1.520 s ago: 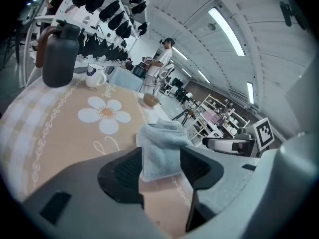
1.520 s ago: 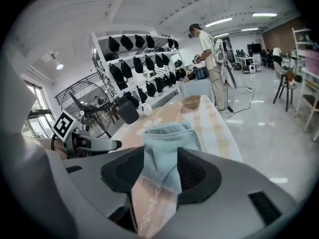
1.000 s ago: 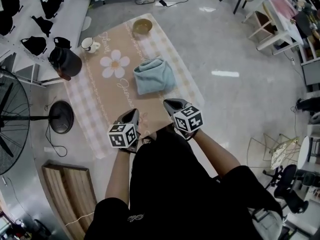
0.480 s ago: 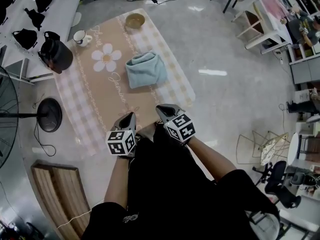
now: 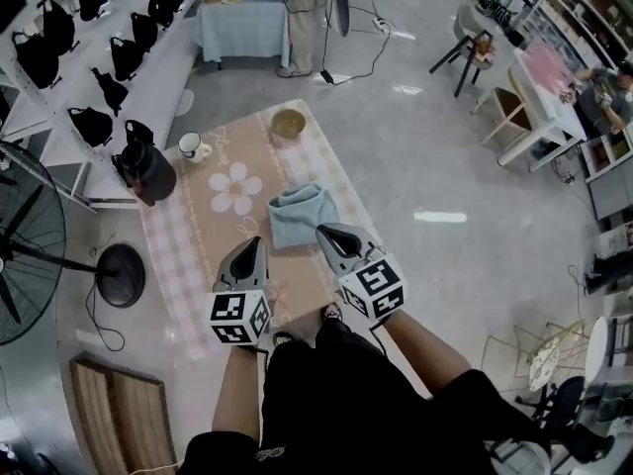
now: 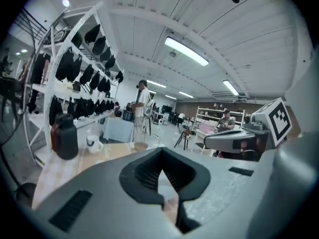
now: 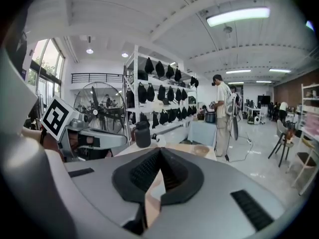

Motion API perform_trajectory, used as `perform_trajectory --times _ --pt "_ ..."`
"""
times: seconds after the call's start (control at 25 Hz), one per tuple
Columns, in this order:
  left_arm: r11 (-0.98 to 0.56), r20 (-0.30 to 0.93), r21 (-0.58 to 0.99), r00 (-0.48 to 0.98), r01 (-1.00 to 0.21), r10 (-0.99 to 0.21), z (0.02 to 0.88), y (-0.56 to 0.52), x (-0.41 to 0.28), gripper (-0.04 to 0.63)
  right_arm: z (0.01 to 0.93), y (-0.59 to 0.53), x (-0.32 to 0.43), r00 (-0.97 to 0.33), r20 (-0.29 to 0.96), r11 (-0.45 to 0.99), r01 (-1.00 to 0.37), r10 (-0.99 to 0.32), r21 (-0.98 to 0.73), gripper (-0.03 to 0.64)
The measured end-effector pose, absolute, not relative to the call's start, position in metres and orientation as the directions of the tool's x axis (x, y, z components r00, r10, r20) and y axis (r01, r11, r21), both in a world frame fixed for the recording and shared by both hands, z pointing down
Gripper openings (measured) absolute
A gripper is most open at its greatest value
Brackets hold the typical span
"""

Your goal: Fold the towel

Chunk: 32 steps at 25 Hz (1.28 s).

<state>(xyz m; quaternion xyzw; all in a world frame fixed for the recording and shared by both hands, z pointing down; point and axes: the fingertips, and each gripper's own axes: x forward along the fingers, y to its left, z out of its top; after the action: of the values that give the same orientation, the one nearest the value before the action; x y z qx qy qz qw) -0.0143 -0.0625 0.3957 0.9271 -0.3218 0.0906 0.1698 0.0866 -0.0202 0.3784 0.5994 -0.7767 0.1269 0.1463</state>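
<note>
Raising both claws since a second ago, you are holding the left gripper [image 5: 253, 242] and right gripper [image 5: 325, 230] pinched together, empty. The towel [image 5: 302, 215] is lying bunched on the mat [image 5: 203, 228] just beyond the right tips; you're seemingly between folds, next needing to lower and open onto an edge.

Lt blue towel [image 5: 303, 216], beige mat [image 5: 297, 270] w/ white daisy [image 5: 235, 188], checked edges, blk jug [image 5: 150, 173]

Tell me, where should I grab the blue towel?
Probably its near edge, at the two corners, coming from the person's side. The towel lies bunched on the mat, and that flatter edge faces the left tongs and right tongs.
</note>
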Motion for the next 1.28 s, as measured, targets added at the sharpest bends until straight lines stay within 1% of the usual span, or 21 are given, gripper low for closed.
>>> perform_trajectory --times 0.2,0.36,0.52,1.04,1.16,1.28 --pt "-0.750 0.176 0.184 0.772 -0.635 -0.611 0.330 -0.066 -0.004 0.005 0.321 -0.025 0.091 -0.257 0.276 0.271 -0.962 -0.926 0.016 0.002" --pt "-0.751 0.122 0.171 0.770 -0.638 -0.627 0.302 -0.059 0.005 0.005 0.295 -0.022 0.099 -0.263 0.216 0.276 -0.961 -0.940 0.030 0.002" --pt "-0.730 0.079 0.151 0.744 -0.667 -0.664 0.285 -0.059 0.008 0.003 0.280 -0.025 0.112 -0.248 0.176 0.262 -0.963 -0.953 0.058 0.002" --pt "-0.704 0.033 0.076 0.707 -0.706 -0.706 0.258 -0.048 0.007 0.003 0.264 -0.020 0.135 -0.201 0.118 0.214 -0.971 -0.972 0.110 0.002" --pt "-0.706 0.014 0.076 0.708 -0.705 -0.706 0.250 -0.042 0.007 0.003 0.257 -0.016 0.135 -0.204 0.105 0.216 -0.969 -0.973 0.122 0.002" --pt "-0.711 0.020 0.067 0.713 -0.700 -0.701 0.248 -0.038 0.006 0.005 0.247 -0.010 0.128 -0.219 0.081 0.230 -0.961 -0.972 0.151 0.002"
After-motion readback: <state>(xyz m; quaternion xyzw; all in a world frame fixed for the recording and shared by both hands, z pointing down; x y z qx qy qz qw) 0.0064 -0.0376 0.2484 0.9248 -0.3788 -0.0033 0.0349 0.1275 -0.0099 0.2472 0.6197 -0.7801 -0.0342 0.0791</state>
